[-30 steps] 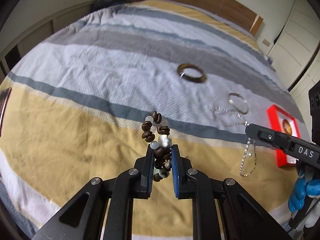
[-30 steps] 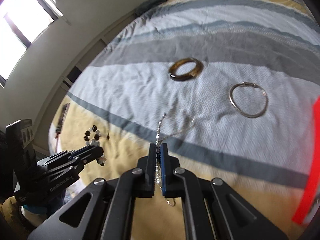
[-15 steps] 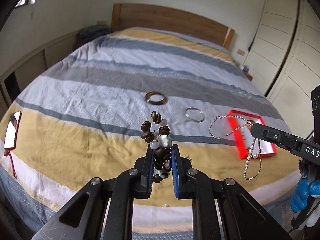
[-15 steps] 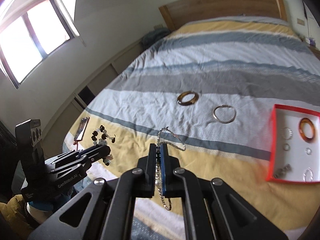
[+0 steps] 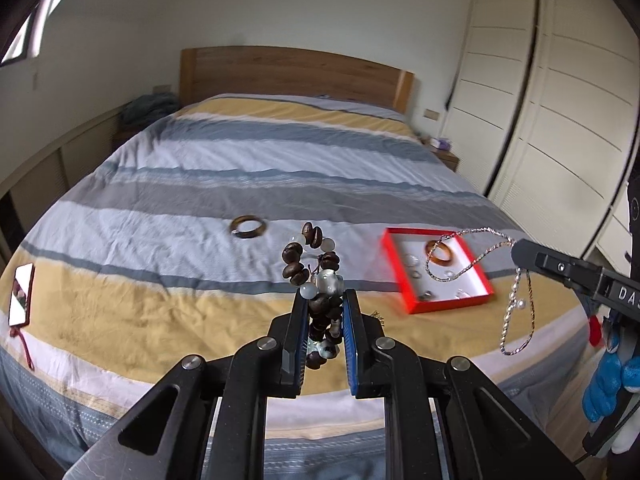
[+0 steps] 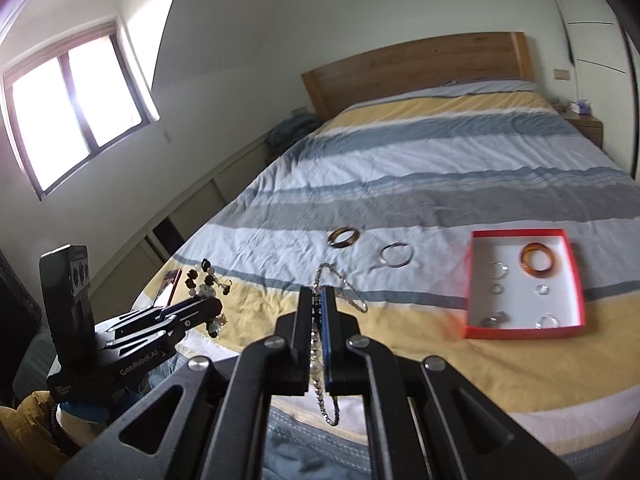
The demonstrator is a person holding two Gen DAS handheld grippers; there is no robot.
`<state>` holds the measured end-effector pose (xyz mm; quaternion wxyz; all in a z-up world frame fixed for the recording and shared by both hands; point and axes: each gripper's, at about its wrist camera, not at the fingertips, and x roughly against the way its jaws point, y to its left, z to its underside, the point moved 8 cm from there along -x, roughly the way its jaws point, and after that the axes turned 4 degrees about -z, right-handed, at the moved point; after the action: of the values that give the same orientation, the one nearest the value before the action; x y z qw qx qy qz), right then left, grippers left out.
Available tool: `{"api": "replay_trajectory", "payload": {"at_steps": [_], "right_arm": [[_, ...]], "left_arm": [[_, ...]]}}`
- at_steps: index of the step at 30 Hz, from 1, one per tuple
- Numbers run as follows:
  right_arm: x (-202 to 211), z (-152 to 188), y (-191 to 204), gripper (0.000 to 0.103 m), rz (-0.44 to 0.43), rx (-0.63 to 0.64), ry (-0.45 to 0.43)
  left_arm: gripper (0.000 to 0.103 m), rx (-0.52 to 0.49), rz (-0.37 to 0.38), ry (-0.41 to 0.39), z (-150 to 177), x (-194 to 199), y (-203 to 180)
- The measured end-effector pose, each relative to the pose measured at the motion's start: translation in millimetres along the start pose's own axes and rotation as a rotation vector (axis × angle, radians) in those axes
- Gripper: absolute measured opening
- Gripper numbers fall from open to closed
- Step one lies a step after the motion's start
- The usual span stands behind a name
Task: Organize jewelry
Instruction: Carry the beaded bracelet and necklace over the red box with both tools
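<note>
Step in hand: both pieces are lifted clear of the bed and are being carried; I judge this is the transport toward the red tray (image 6: pixel 524 234), not yet the placing.

Left gripper (image 5: pixel 324 320): the fingers are closed to a narrow gap and they clamp the beaded bracelet (image 5: pixel 310 264). Its dark brown and pale beads stand up above the fingertips in a loop, and some beads hang down between the pads.

Right gripper (image 6: pixel 318 312): the fingers are almost fully together, with the silver chain necklace (image 6: pixel 340 284) pinched between them. One loop goes up and forward, another part hangs below the fingers.

Where the task's things are: the tray lies on the yellow stripe of the striped bedspread (image 6: pixel 400 168), to the right of both grippers. It already holds an amber bangle (image 6: pixel 538 260) and several small rings. A dark brown bangle (image 6: pixel 344 237) and a thin silver bangle (image 6: pixel 396 255) lie on the bedspread, near each other and left of the tray.

Next move calls for: bringing each gripper above the white floor of the tray, low enough, and then opening. The necklace is limp and swings, so I think it needs a slow lowering or part of it may fall over the rim.

Also in view: a small mirror (image 5: pixel 21 294) near the left edge of the bed.
</note>
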<state>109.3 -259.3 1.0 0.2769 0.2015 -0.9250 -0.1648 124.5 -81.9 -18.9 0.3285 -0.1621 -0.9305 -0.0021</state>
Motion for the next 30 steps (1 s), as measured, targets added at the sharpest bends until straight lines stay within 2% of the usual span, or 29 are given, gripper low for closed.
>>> {"api": "replay_trajectory", "payload": {"at_steps": [7,14,21,30], "right_arm": [[33,-6,-36,0.004,0.034,-0.045,-0.057],[37,-17,-92,0.004,0.07,-0.106,-0.079],[22,-23,-162,0.004,0.134,-0.172,-0.055],[-13,-22,-255,0.004,0.232,-0.237,0.026]], "left_arm": [[0.016,-0.085,0.04,0.011,-5,-5,-51],[0.016,-0.162,0.066,0.048,-15,-35,-97],[0.016,-0.216,0.105,0.12,-27,-98,-142],[0.016,-0.268,0.165,0.244,-19,-201,-199]]}}
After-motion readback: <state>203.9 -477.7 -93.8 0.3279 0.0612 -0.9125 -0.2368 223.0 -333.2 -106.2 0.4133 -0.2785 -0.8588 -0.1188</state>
